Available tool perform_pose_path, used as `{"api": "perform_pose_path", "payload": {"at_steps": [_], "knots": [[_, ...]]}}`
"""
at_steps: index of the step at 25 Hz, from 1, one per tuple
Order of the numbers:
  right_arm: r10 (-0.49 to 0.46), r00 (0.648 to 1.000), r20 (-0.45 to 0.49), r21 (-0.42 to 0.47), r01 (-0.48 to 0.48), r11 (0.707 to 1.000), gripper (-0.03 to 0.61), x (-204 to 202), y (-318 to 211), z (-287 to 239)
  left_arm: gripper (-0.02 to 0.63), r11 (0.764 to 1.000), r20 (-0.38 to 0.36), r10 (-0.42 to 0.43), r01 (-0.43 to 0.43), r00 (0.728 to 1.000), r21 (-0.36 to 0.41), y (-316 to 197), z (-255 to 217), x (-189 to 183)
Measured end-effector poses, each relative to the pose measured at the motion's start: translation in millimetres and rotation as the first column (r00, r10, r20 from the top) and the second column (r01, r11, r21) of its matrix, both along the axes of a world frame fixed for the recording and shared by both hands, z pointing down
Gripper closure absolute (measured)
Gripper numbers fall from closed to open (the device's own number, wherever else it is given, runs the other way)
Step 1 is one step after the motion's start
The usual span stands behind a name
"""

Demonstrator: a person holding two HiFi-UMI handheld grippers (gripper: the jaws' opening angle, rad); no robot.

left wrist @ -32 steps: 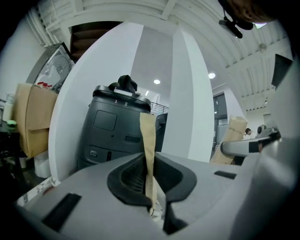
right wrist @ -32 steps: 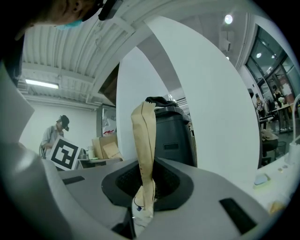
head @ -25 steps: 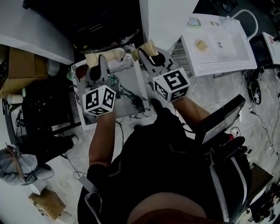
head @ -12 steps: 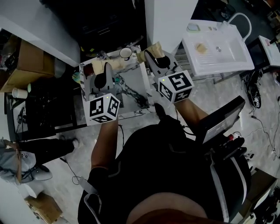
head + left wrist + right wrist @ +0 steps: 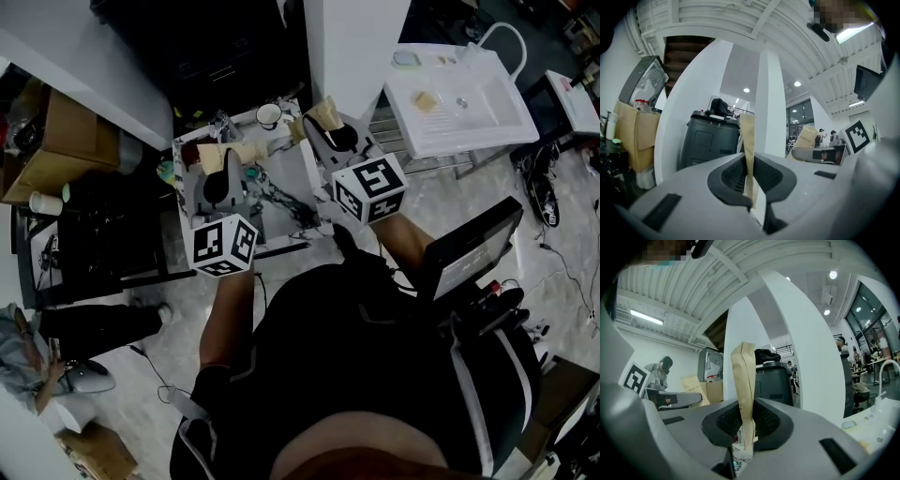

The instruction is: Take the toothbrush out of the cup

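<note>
Drew left gripper (image 5: pixel 230 152), right gripper (image 5: pixel 322 113) toward 6 o'clock, off the cup (image 5: pixel 269 114) — fingers (image 5: pixel 748 140) pressed together, empty — toothbrush unseen.

In my head view both forearms reach out from the torso toward 12 o'clock, the left forearm (image 5: pixel 228 309) bare and nearly straight, the right forearm (image 5: pixel 412 239) angled in from 4 o'clock. My left gripper (image 5: pixel 225 155) sits at about 11 o'clock of the frame's centre and my right gripper (image 5: pixel 323 117) at about 1 o'clock, side by side but apart, each held level with its marker cube nearest me. Each gripper's own view shows the jaws closed, tan pads (image 5: pixel 749 154) pressed flat together.
</note>
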State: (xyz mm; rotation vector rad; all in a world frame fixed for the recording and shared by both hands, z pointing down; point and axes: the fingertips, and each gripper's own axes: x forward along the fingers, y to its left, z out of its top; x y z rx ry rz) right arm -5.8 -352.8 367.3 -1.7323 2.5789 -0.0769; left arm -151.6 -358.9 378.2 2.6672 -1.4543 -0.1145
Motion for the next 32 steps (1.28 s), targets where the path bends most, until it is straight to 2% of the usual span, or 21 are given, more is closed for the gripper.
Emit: {"api": "perform_pose_path", "payload": {"at_steps": [6,14,32], "knots": [[-0.022,1.000,-0.012,0.003,0.022,1.000,0.523,-7.2,2.6,-2.9,0.583,1.000,-0.001,0.005,-0.005,1.000,0.008,3.5,-3.3,0.3],[-0.012,0.999,-0.032,0.009,0.012,1.000,0.526,-6.2,0.0,-5.3,0.583,1.000,-0.022,-0.001,0.001,1.000,0.001,2.4,-2.4,1.9],[0.015,0.999,-0.030,0.010,-0.015,1.000,0.526,3.1,-5.8,-3.3,0.583,0.999,-0.018,0.035,-0.035,0.999,0.013,-1.0,-3.2,14.9]]}}
